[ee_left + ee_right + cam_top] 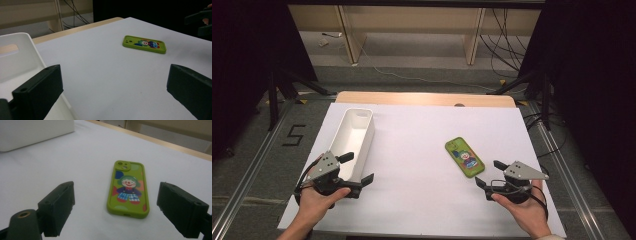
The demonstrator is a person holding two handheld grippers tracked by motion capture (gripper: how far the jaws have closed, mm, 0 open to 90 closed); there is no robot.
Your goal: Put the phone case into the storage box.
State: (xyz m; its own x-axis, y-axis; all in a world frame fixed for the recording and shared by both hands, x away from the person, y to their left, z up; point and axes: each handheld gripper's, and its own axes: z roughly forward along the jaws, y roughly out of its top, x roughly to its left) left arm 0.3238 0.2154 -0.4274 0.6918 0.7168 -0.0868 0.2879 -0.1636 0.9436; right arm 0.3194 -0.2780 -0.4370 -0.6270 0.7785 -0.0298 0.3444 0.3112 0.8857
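A green phone case (464,156) with a clown picture lies flat on the white table (422,150), right of centre. My right gripper (489,173) sits just to its near right, open, with its jaws pointing at the case (128,188) and nothing between them. A long white bin (353,140) stands at the left of the table. My left gripper (356,167) rests at the bin's near end, open and empty, one jaw over the bin's rim (27,65). From there the phone case (144,44) lies far off across the table.
The table's wooden far edge (427,98) shows beyond the white sheet. Dark stands and cables sit on the floor at both sides. The other gripper (200,23) shows at the right edge of the left gripper view.
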